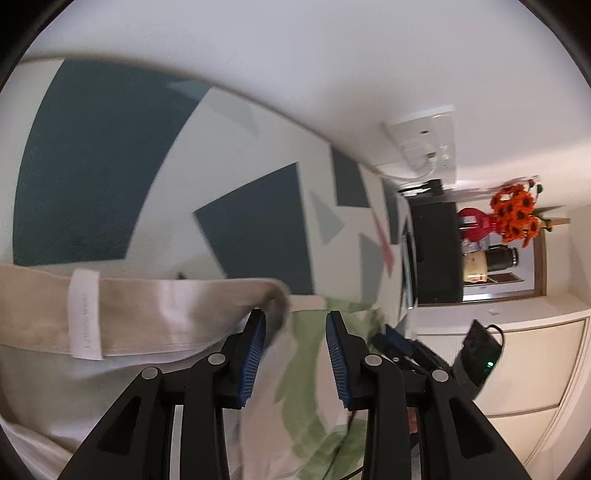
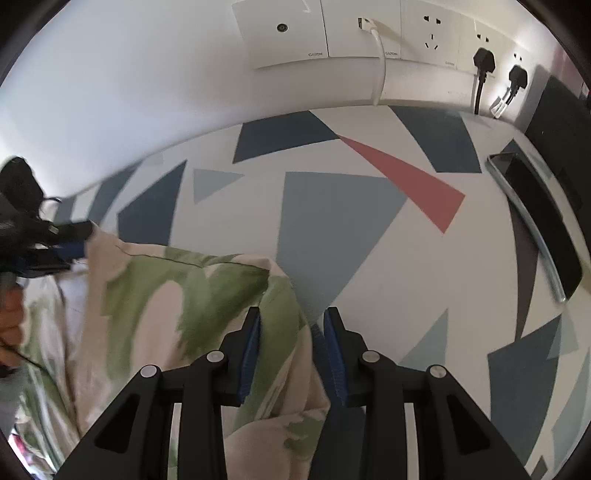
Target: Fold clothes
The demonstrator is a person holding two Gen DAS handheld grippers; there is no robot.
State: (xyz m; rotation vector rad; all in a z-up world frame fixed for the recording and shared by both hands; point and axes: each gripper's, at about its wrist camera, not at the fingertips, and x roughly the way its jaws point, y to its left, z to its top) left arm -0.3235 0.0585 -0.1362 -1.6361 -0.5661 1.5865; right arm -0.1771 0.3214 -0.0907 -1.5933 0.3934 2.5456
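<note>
Both tools [image 2: 291,325] grip green-beige garment [image 2: 192,295].

Garment [image 2: 177,302] spread on worktop [image 2: 332,221], between left gripper [image 2: 70,240] at left and right gripper [image 2: 291,332]. Wall sockets [image 2: 369,33] behind; tray [image 2: 535,221] at right.

Both wrist views close (sharing garment [image 1: 306,369]).
</note>
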